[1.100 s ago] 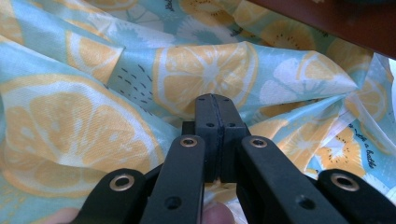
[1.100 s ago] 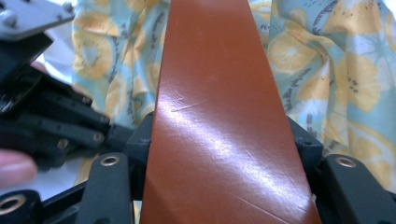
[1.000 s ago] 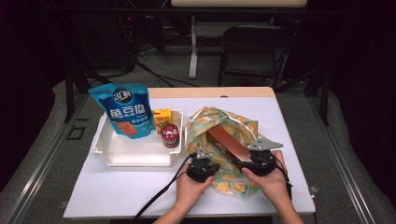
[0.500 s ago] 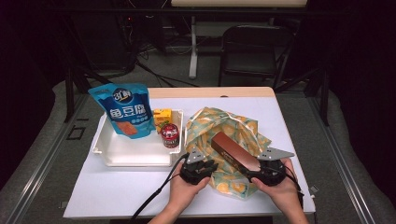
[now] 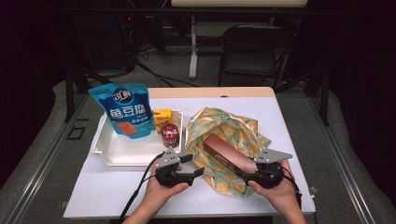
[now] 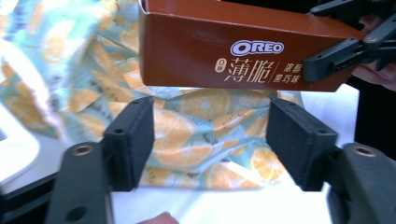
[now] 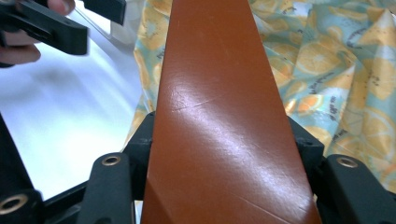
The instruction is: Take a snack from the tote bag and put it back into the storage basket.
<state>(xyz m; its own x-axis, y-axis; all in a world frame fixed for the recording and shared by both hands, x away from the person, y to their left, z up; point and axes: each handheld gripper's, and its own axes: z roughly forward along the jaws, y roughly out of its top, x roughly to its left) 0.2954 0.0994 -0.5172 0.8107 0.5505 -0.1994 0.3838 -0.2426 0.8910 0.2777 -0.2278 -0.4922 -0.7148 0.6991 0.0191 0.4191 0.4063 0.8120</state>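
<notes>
A brown Oreo box (image 5: 224, 153) lies slanted, its far end inside the mouth of an orange-print bag (image 5: 233, 126) at the table's middle right. My right gripper (image 5: 245, 171) is shut on the box's near end; in the right gripper view the box (image 7: 219, 116) runs up between both jaws. My left gripper (image 5: 194, 165) sits just left of the bag, and its jaws have just been opening. In the left gripper view it (image 6: 212, 140) stands open with nothing gripped, the bag's cloth (image 6: 187, 149) beyond it and the box (image 6: 243, 51) above.
A white tray (image 5: 116, 151) at the left holds a blue pouch (image 5: 123, 109), a small yellow carton (image 5: 162, 115) and a red can (image 5: 170, 135). Bare white table lies in front of the tray. A black chair (image 5: 254, 51) stands beyond the table's far edge.
My left gripper has opened, let go of the bag's edge and drawn back leftward and up. The right gripper with the box has shifted slightly toward the person.
</notes>
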